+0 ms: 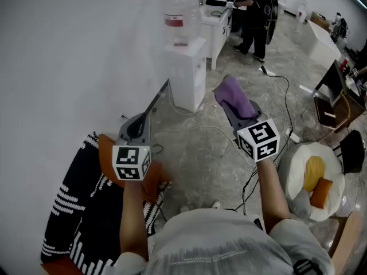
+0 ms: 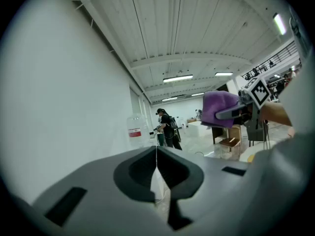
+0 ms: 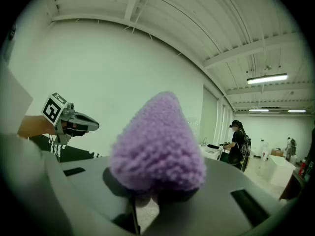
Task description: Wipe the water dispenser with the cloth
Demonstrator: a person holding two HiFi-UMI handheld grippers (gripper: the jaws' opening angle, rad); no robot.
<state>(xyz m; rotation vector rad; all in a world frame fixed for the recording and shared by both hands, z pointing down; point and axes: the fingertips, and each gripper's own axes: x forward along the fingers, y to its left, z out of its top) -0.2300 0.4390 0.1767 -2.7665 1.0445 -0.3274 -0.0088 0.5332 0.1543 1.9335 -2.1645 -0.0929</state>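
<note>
"Where's the cloth, can you see?"

"Up in the right gripper (image 1: 239, 114). It's a purple cloth (image 1: 234, 95), fuzzy and bunched into a lump. The jaws are clamped tight on its lower edge. In the right gripper view the lump rises straight out of the pinch and fills the middle."

"And the other gripper?"

"The left gripper (image 1: 164, 89) has its jaws pressed together with nothing caught between them. It's held out in the air beside the right one. Each has its marker cube (image 1: 132, 162) sitting just above the hand."

"Is the cloth on the machine, then?"

"No, it's clear of it. The water dispenser (image 1: 188, 73) stands on the floor (image 1: 200, 153) against the white wall (image 1: 69, 50). It's a white cabinet with a clear bottle (image 1: 179, 13) on top, and the bottle has a red label. It's out ahead of both grippers. In the head view the cloth shows just right of the cabinet's lower part and the left gripper's tip just left of it, but neither touches it."

"Anything else about?"

"Cables (image 1: 182, 112) loop over the grey floor from the foot of the dispenser. Farther back a person in black (image 1: 255, 16) stands at a white counter (image 1: 218, 24), well apart from all this."
</note>
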